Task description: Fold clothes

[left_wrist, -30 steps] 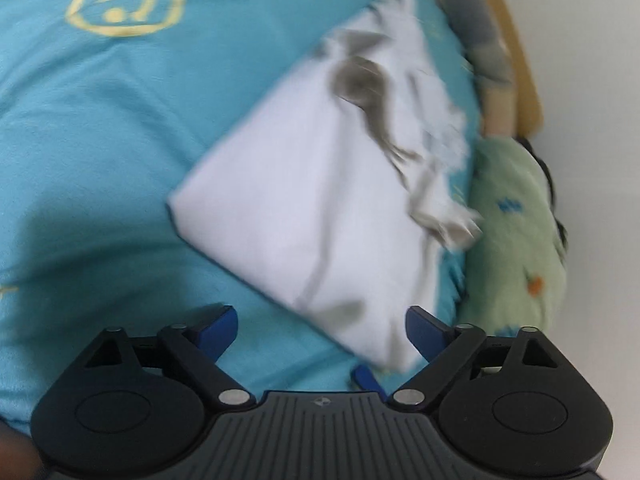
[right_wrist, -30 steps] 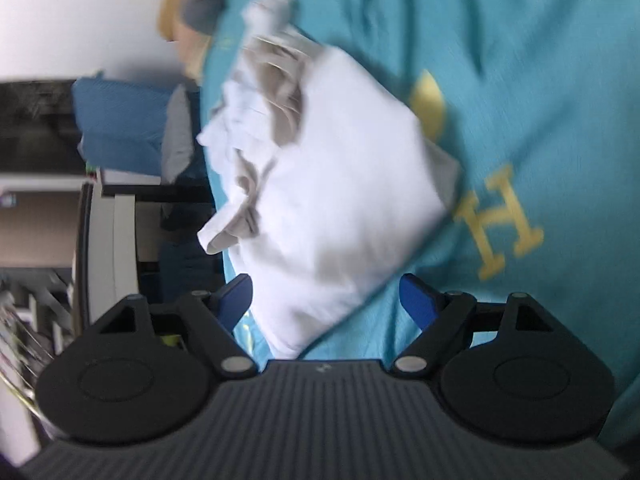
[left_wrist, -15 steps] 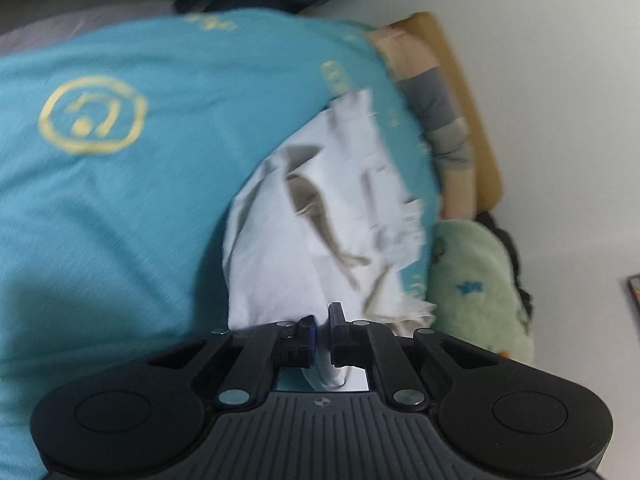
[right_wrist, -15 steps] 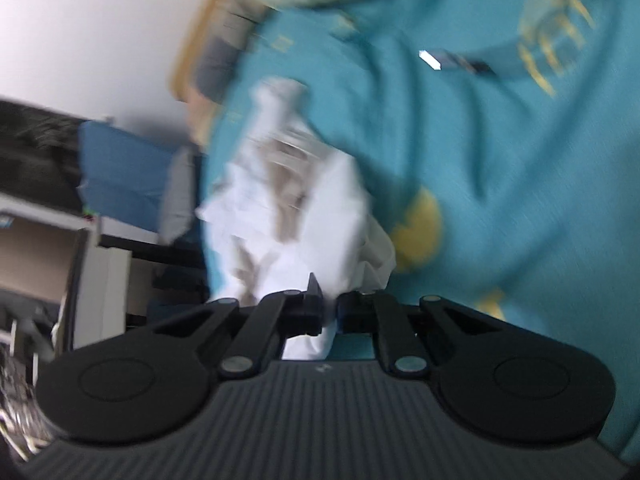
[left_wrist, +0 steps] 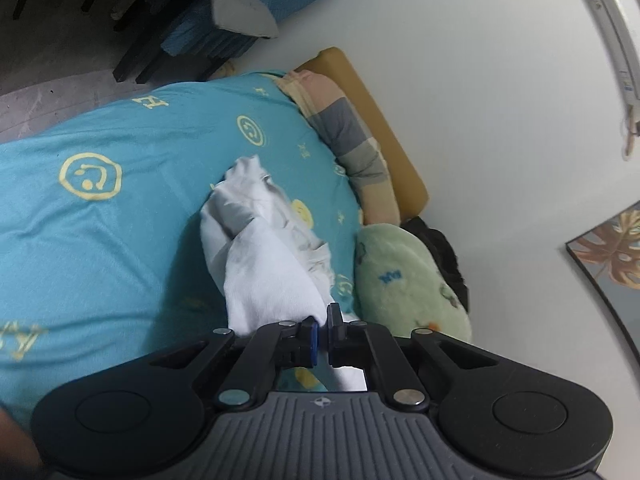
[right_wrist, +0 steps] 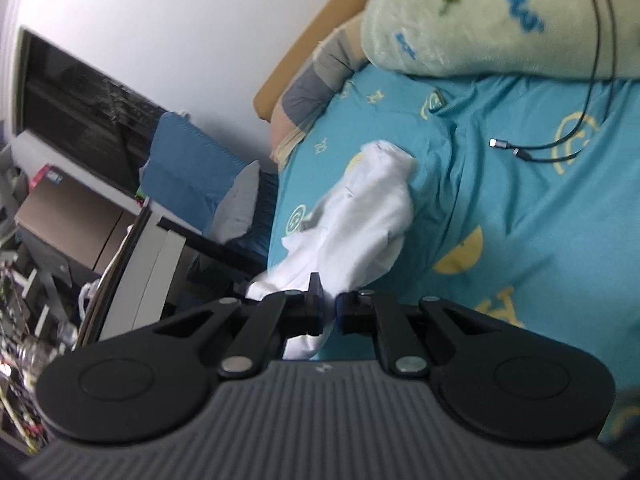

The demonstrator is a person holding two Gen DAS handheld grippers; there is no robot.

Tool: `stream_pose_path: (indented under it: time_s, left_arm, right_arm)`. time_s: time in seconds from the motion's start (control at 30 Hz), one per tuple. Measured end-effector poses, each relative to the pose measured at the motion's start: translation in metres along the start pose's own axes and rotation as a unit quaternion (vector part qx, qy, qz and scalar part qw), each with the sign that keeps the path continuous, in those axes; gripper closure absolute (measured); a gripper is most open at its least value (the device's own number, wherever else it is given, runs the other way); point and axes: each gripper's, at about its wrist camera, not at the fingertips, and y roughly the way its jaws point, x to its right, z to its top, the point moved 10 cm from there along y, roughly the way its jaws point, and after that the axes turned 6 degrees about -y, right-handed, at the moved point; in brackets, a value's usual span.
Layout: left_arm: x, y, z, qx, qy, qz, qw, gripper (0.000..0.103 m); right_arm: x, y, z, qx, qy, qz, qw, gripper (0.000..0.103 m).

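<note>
A white garment [left_wrist: 264, 264] hangs bunched over the teal bedsheet [left_wrist: 100, 240]. My left gripper [left_wrist: 323, 334] is shut on one near edge of it and holds it up. In the right wrist view the same white garment [right_wrist: 360, 224] trails from my right gripper [right_wrist: 329, 312], which is shut on another edge. The far end of the cloth still rests on the sheet [right_wrist: 520, 208]. The cloth's shape and any folds are hidden in the bunching.
A green plush pillow [left_wrist: 404, 280] and a striped pillow [left_wrist: 352, 140] lie by the wooden headboard [left_wrist: 384, 120]. Charging cables [right_wrist: 540, 152] lie on the sheet. The bed's edge drops to a blue chair [right_wrist: 188, 160] and cluttered shelves [right_wrist: 48, 240].
Both grippers went from open beside the flat white garment to shut on its edges, then lifted and pulled back, so the cloth now hangs bunched.
</note>
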Motion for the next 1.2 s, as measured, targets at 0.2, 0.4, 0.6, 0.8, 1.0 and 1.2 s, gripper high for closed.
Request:
stream_pose_path:
  time_s: [0.2, 0.4, 0.6, 0.8, 1.0, 1.2]
  left_arm:
    - [-0.003, -0.060, -0.047, 0.001, -0.008, -0.024, 0.9997, 0.099]
    - [-0.010, -0.027, -0.032, -0.029, -0.060, -0.023, 0.9975, 0.099]
    - [0.008, 0.060, 0.037, -0.029, -0.042, 0.043, 0.9977, 0.098]
    - [-0.009, 0.165, 0.082, -0.026, 0.036, 0.111, 0.9928, 0.097]
    - [-0.048, 0.220, 0.085, -0.026, 0.059, 0.127, 0.9898, 0.097]
    - [-0.026, 0.217, 0.076, -0.020, 0.137, 0.129, 0.9820, 0.062]
  right_arm:
    - [0.000, -0.079, -0.039, 0.023, 0.031, 0.014, 0.999, 0.094]
    - [0.004, -0.072, -0.030, 0.046, 0.012, -0.010, 0.999, 0.094]
    - [0.013, 0.022, 0.020, 0.021, 0.016, -0.033, 0.999, 0.094]
    - [0.030, 0.131, 0.064, -0.008, 0.008, -0.073, 0.997, 0.093]
    - [0.077, 0.198, 0.051, -0.052, 0.010, -0.096, 0.994, 0.091]
    - [0.075, 0.199, 0.044, -0.091, 0.017, -0.063, 0.994, 0.072]
